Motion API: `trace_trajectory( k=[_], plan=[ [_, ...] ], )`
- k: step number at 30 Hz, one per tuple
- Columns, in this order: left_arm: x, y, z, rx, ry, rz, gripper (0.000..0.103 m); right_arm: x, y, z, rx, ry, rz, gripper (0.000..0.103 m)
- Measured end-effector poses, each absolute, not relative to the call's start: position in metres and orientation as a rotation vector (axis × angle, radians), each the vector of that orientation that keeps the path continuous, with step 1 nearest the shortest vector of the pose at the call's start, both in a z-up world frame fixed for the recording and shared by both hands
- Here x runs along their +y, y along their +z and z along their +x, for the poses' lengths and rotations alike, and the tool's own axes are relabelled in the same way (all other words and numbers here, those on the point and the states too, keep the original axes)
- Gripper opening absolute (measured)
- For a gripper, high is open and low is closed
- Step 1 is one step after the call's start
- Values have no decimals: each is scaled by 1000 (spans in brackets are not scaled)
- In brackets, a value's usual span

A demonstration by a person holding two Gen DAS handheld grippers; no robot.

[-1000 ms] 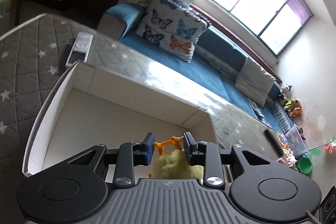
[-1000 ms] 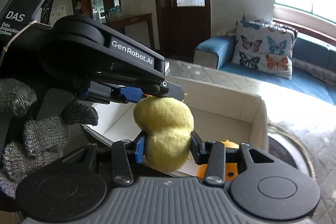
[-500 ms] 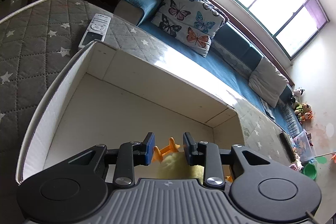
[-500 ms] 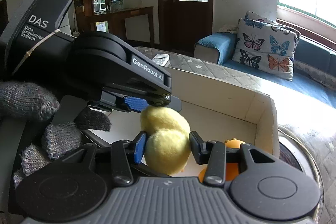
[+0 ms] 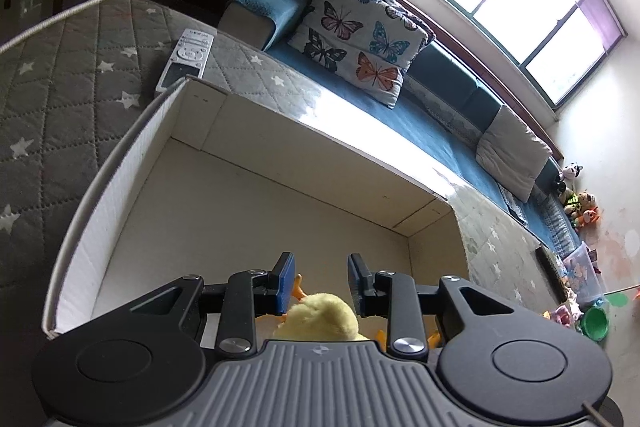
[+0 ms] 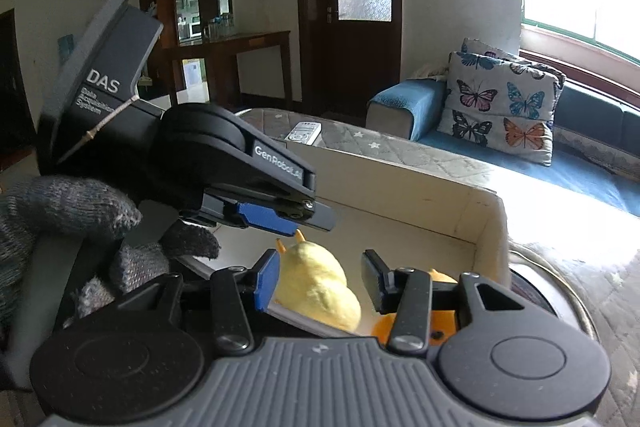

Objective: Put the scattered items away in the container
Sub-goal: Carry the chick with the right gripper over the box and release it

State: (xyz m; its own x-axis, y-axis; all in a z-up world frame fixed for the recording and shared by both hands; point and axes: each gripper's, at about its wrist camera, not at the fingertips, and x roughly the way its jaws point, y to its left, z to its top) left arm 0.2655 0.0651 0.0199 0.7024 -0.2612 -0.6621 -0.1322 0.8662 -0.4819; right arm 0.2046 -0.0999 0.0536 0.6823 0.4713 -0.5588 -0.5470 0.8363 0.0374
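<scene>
A yellow plush chick [image 6: 320,291] with orange feet lies feet-up at the near edge of the white cardboard box [image 6: 400,187]. My right gripper [image 6: 320,265] straddles it. Its jaws are opening, and a gap shows between the toy and the right pad. My left gripper [image 6: 316,217], held by a grey gloved hand [image 6: 60,203], hovers just above the chick's feet. In the left wrist view the left gripper [image 5: 320,281] stands open over the box floor [image 5: 240,211]. The chick [image 5: 320,319] sits below its pads and one orange foot [image 5: 298,289] pokes up beside the left pad.
An orange toy [image 6: 438,323] lies in the box under my right finger. A white remote [image 5: 186,57] rests on the grey star-quilted surface [image 5: 60,99] past the box's far corner. A blue sofa with a butterfly pillow [image 5: 360,39] stands behind.
The right gripper's jaws have spread and the chick, squeezed between them before, has sunk lower into the box. The left gripper's view has tipped further down over the box.
</scene>
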Motion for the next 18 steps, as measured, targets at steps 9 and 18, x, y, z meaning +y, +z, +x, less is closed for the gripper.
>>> trace_trajectory(
  k=[9, 18],
  plan=[
    [53, 37, 235, 756, -109, -477, 31, -128, 60, 170, 574, 536, -118, 59],
    [38, 43, 192, 738, -139, -421, 31, -144, 52, 133, 593, 512, -133, 64]
  ],
)
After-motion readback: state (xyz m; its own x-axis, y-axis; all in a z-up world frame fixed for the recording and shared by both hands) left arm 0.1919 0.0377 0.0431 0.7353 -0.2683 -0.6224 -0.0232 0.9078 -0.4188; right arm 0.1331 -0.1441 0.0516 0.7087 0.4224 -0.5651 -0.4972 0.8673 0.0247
